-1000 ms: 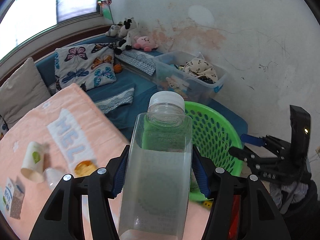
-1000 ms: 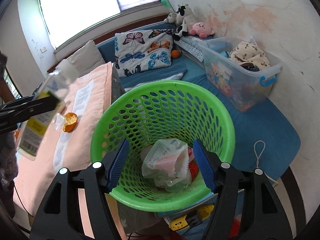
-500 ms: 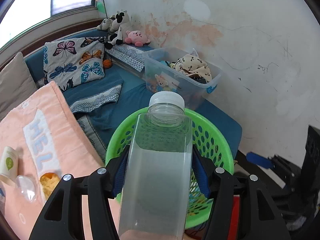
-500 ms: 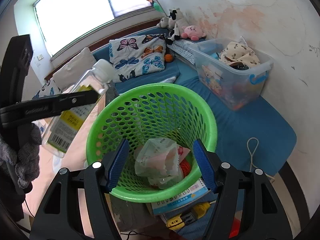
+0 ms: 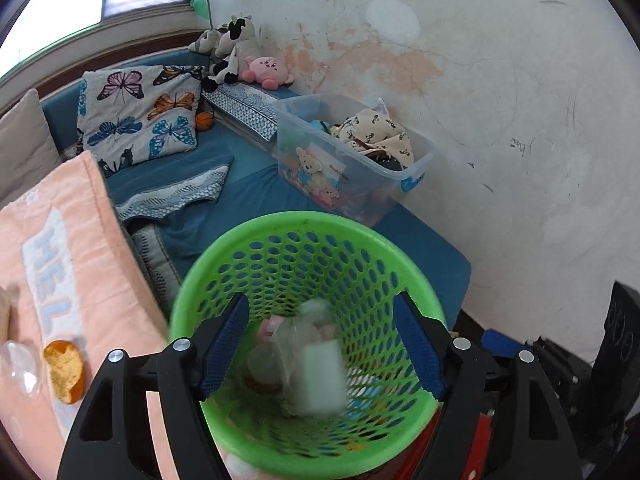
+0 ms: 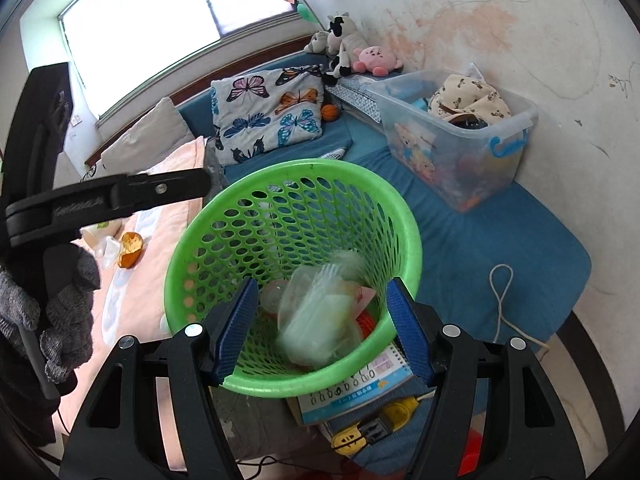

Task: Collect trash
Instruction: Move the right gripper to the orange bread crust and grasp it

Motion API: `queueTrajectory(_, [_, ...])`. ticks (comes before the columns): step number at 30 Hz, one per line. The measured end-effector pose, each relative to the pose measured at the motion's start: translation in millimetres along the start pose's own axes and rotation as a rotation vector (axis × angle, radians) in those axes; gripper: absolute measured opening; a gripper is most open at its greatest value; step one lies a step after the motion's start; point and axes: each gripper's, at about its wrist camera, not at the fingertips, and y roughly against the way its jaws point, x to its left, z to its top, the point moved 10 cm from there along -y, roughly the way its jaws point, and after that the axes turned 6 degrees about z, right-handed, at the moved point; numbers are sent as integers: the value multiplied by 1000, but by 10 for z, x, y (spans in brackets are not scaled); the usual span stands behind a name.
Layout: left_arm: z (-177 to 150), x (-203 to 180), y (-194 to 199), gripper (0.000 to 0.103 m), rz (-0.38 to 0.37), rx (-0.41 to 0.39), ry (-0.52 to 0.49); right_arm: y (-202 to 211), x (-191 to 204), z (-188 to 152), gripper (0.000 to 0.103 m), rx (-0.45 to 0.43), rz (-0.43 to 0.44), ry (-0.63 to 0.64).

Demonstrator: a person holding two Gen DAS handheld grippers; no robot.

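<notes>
A green mesh basket [image 5: 304,218] [image 6: 312,166] stands below both grippers with crumpled wrappers in its bottom. A clear plastic bottle [image 5: 316,376] [image 6: 320,320] is a blur inside the basket, free of any pad. My left gripper [image 5: 321,300] hangs over the basket with its jaws opening and nothing between them. In the right wrist view the left gripper [image 6: 120,196] shows as a black finger at the left, held by a gloved hand [image 6: 60,312]. My right gripper [image 6: 322,288] hovers open over the basket's near rim and grips nothing.
An orange peel [image 5: 64,368] [image 6: 130,246] and a clear plastic cup [image 5: 18,366] lie on the pink blanket [image 5: 80,240] to the left. A clear storage box [image 5: 352,160] stands behind the basket. A booklet [image 6: 360,388] and a yellow power strip [image 6: 372,424] lie under it.
The left gripper carried the bottle over the basket, then its jaws widened and the bottle dropped in. The right gripper barely shifted.
</notes>
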Motion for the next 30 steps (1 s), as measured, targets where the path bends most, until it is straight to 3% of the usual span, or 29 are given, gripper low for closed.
queueTrajectory(8, [-221,488,409,72,92,-34,9,-52,244,15,67,7,35,33])
queueTrajectory(17, [-613,1308,808,72,210,-47,82,-191,778,70,71,24,81,113])
queueTrajectory(30, [-990,2415,1261,73,343,-58,256,-657,1687,56,73,91,169,255])
